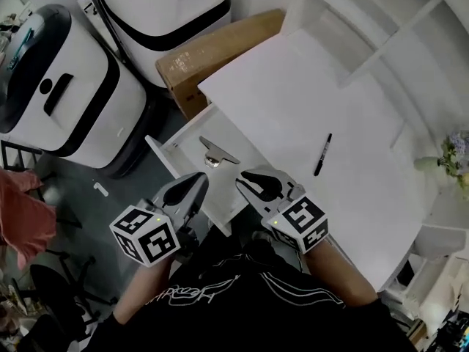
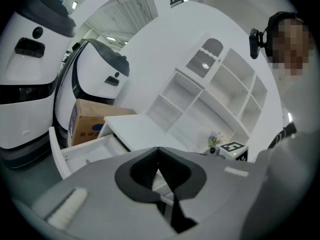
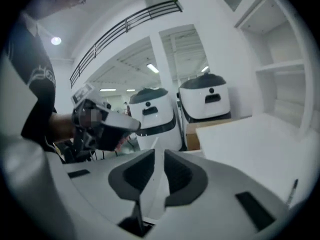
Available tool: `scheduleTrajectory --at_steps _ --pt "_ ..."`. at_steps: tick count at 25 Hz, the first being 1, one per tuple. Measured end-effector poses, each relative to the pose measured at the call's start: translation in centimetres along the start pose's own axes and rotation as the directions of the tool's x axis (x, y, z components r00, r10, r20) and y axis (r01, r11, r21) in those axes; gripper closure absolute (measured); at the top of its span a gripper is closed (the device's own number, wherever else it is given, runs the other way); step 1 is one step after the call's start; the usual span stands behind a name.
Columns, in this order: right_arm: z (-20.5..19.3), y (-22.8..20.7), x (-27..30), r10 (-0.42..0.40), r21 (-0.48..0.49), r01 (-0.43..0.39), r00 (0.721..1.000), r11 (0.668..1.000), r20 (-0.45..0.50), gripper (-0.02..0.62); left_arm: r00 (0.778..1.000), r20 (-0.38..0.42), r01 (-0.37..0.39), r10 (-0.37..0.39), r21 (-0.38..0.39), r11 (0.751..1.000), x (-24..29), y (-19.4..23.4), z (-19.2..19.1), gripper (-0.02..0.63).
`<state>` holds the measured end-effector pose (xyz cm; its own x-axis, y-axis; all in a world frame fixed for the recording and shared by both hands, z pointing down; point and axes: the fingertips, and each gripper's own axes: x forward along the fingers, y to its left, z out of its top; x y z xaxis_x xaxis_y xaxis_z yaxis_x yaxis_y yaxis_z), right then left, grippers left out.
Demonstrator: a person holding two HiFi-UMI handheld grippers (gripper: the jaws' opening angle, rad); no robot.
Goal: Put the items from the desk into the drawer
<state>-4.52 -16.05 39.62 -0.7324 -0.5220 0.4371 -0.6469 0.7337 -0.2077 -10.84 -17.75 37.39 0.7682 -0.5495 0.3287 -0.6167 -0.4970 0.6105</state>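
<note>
A black pen (image 1: 323,155) lies on the white desk (image 1: 293,94), to the right of my grippers; it also shows at the right gripper view's lower right edge (image 3: 293,189). The drawer (image 1: 165,152) at the desk's left stands pulled out, and a small metallic item (image 1: 213,155) lies inside it. My left gripper (image 1: 198,183) hovers over the drawer's near end with its jaw tips touching and nothing in them (image 2: 158,150). Beside it my right gripper (image 1: 246,182) is held above the desk's near left corner, with a narrow empty gap between its jaws (image 3: 159,156).
A cardboard box (image 1: 212,53) sits on the floor behind the drawer. Two large white machines (image 1: 66,94) stand to the left. White shelving (image 1: 381,42) lines the back of the desk, and a small bunch of flowers (image 1: 454,152) stands at the right.
</note>
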Motion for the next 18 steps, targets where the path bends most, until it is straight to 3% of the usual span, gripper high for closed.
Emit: scheduleTrajectory --at_steps 4,7,18 --pt "3.8 0.9 -6.7 -0.006 -0.086 0.019 0.989 0.996 0.149 0.58 0.998 0.003 0.063 -0.063 0.058 0.996 2.0 -5.1 0.2 0.597" --pt "4.8 0.5 -10.2 -0.001 -0.073 0.018 0.974 0.997 0.225 0.586 0.995 -0.002 0.098 -0.098 0.102 0.99 4.0 -7.9 0.2 0.597" --pt "0.1 -5.3 -18.6 -0.202 0.09 0.187 0.955 0.978 0.216 0.586 0.985 -0.079 0.162 -0.151 0.159 0.974 8.1 -14.0 -1.5 0.597"
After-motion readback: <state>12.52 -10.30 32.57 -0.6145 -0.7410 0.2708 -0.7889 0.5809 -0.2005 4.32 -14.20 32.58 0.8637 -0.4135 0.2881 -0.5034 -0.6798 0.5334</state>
